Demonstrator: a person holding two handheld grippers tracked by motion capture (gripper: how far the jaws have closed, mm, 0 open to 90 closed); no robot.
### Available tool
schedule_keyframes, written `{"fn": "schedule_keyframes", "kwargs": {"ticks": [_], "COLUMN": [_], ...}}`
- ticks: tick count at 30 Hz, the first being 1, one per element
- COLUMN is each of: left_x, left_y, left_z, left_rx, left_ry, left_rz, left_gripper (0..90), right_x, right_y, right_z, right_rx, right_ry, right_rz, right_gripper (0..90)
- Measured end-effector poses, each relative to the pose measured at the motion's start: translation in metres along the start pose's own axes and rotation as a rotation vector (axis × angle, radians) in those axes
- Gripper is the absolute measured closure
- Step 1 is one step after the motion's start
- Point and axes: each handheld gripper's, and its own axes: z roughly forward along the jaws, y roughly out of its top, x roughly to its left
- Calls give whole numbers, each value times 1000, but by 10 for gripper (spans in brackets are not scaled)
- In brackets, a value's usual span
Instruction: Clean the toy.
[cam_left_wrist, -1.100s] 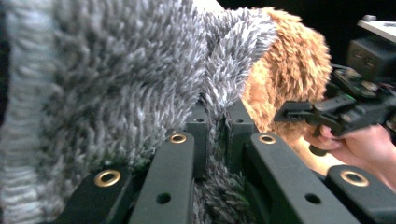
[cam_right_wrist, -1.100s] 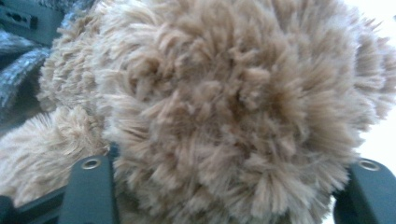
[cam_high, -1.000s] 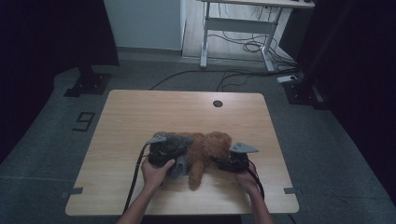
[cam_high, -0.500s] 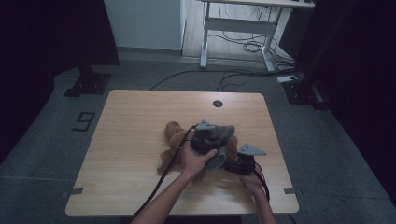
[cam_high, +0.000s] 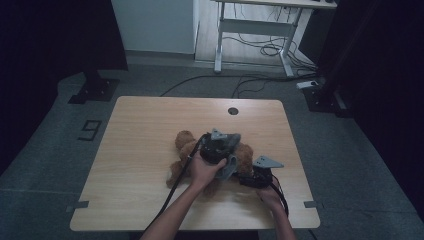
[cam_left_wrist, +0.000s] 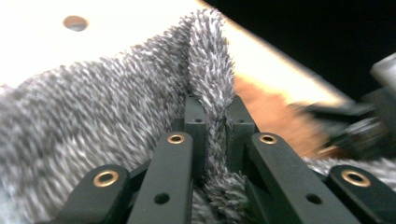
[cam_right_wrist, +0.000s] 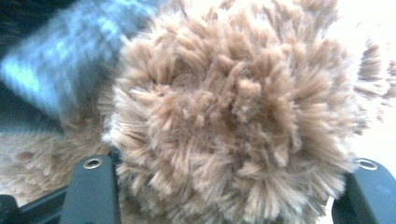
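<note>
Left gripper (cam_left_wrist: 212, 135): my jaws were narrow, clamped on a fold of the grey fleece cloth (cam_left_wrist: 93, 116), which stood up between them.
Left gripper position: in the high view it (cam_high: 220, 147) sat over the middle of the brown plush toy (cam_high: 182, 150), my left hand (cam_high: 202, 170) behind it.
Right gripper (cam_high: 252, 177): my jaws were spread around a tuft of the plush toy's (cam_right_wrist: 233, 116) fur; I could not tell whether they pinched it.
Grey fleece cloth: it (cam_high: 229, 165) lay draped over the toy, hanging between my two grippers.
Plush toy: it lay on the wooden table (cam_high: 140, 130), just right of centre, towards the near edge.
</note>
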Motion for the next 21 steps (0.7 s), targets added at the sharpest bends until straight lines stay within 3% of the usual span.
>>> {"fn": "schedule_keyframes", "kwargs": {"ticks": [4, 6, 8, 12, 15, 17, 21], "left_x": [23, 29, 37, 59, 76, 83, 85], "left_y": [-16, -18, -20, -28, -38, -44, -51], "left_z": [-18, -31, -42, -58, -65, -67, -65], "left_rx": [-11, -5, 1, 20, 7, 7, 79], "left_ry": [35, 84, 117, 143, 115, 126, 273], "left_rz": [-12, 18, 19, -32, -127, -151, -44], "left_gripper": [824, 823, 823, 820, 815, 815, 819], "right_x": [-1, -2, -3, -3, -3, -3, -4], "right_y": [-1, -1, -1, -2, -2, -3, -3], "right_z": [0, 0, 0, 0, 0, 0, 0], "right_rx": [-4, -1, 0, -4, -7, -12, -8], "right_ry": [14, 19, 27, 31, 38, 46, 51], "right_rz": [11, 11, 16, 23, 26, 33, 43], "right_gripper": [338, 339, 339, 338, 334, 331, 331]}}
